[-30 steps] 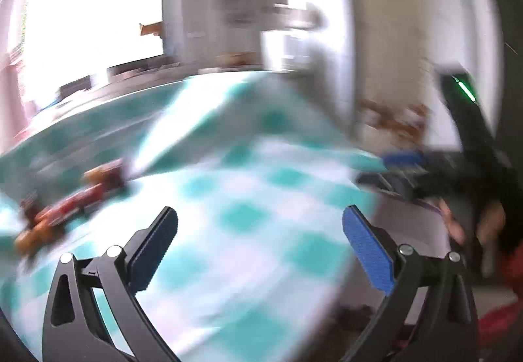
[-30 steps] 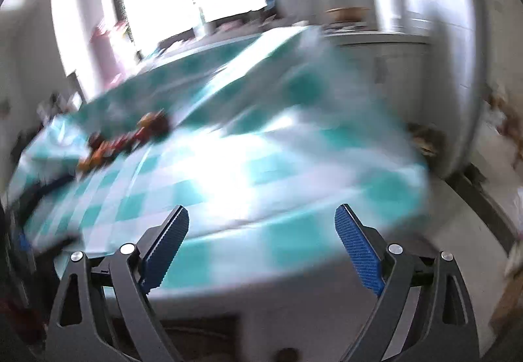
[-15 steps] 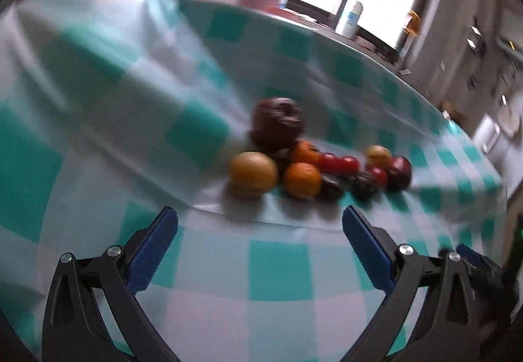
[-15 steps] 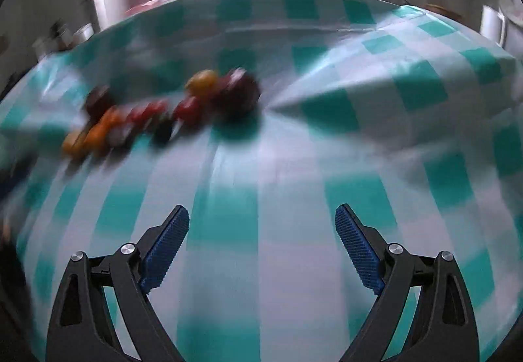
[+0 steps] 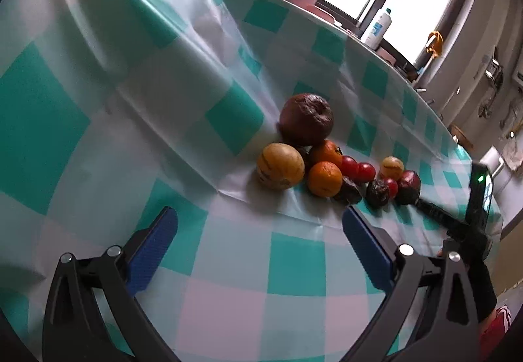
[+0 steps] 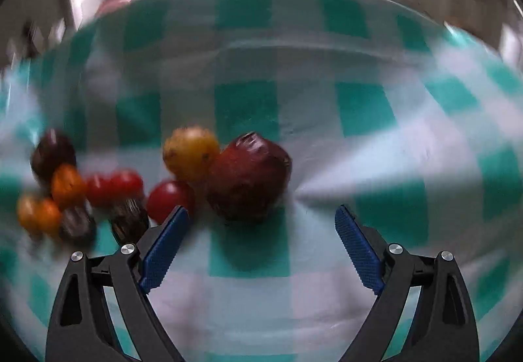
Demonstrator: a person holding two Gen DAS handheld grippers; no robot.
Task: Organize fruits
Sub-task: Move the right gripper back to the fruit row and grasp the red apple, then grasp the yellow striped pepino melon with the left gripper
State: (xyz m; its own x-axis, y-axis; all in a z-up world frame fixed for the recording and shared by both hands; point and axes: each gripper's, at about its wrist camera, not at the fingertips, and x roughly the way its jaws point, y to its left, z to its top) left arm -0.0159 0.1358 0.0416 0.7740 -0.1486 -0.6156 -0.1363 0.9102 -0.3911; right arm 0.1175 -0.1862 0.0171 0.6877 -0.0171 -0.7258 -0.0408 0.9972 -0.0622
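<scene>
Motion blur smears the fruits (image 6: 98, 195) at left in the right wrist view

Table under creased teal-and-white checked cloth (image 5: 228, 120). Fruit cluster (image 5: 327, 162) lies on it: oranges, cherry tomatoes, dark fruits strung right of the wrinkled dark-red fruit (image 5: 306, 124).

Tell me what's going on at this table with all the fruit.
A person holds a two-finger gripper in each hand over a teal-and-white checked tablecloth. Both the left gripper and the right gripper are open and empty. A cluster of fruit lies untouched on the cloth: a large wrinkled dark red fruit, a yellow round fruit, an orange citrus and small red tomatoes. The right gripper is nearest a smaller dark red fruit.
</scene>
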